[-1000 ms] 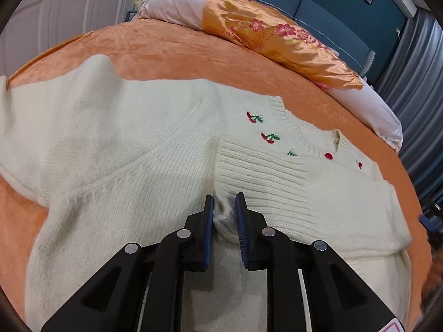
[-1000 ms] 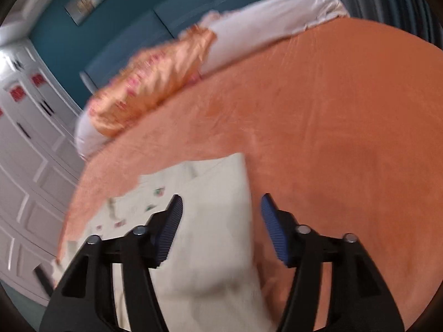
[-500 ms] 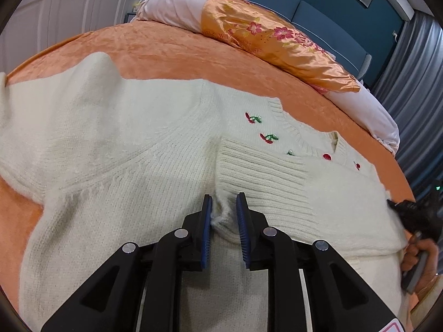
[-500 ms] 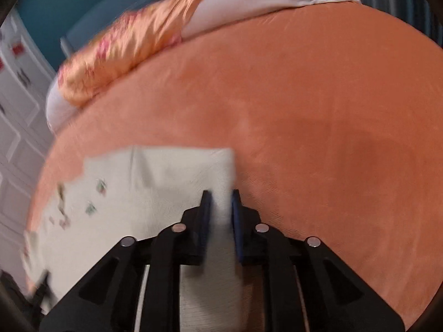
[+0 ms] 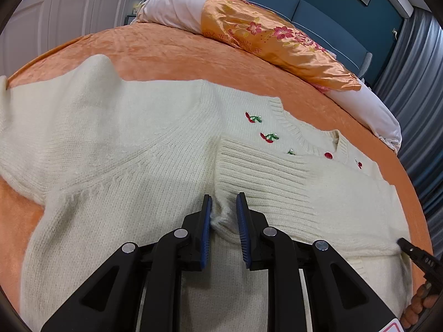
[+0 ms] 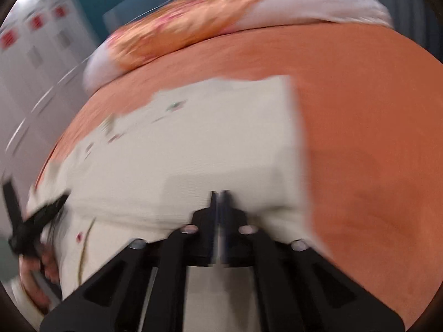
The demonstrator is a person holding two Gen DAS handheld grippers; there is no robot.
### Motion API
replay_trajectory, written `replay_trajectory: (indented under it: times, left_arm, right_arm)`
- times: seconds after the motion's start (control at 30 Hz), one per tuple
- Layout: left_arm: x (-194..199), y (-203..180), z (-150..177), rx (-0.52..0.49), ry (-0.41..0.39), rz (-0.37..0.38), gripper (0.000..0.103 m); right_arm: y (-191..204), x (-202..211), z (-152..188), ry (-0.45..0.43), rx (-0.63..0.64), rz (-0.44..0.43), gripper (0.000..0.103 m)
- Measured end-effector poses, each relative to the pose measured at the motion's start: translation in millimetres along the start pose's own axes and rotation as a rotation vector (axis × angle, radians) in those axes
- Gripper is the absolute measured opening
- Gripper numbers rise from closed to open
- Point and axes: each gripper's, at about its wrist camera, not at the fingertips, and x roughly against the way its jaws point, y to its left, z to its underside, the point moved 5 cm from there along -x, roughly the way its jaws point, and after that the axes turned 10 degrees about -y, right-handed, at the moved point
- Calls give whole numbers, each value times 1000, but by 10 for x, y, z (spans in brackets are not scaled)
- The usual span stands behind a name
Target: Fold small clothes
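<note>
Left gripper (image 5: 223,215) is pinching the cream cardigan's (image 5: 124,144) ribbed cuff (image 5: 263,177); right gripper (image 6: 219,207) is sitting fully closed over the knit — ahead, pillow (image 5: 265,36) lettering is unreadable.

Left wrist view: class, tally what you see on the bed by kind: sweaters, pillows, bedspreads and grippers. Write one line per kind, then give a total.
Cream sweater: 1
Long pillow with orange floral cover: 1
Orange bedspread: 1
Grippers: 2, the left gripper pinching a bunch of the knit, and the right gripper at the sweater's edge
Total: 5

Fuzzy knit sweater (image 5: 138,149), glossy satin pillow (image 5: 271,41)
</note>
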Motion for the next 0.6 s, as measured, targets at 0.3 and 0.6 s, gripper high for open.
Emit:
replay_trajectory:
  times: [0.3,0.6]
  left_arm:
    - [-8,-7,-5,4,0,1,20]
    - [137,31,-57,30,18,-13,27]
  right_arm:
    - [162,292,-14,-83,28,53,3]
    - [126,278,249,-33,49,180,12]
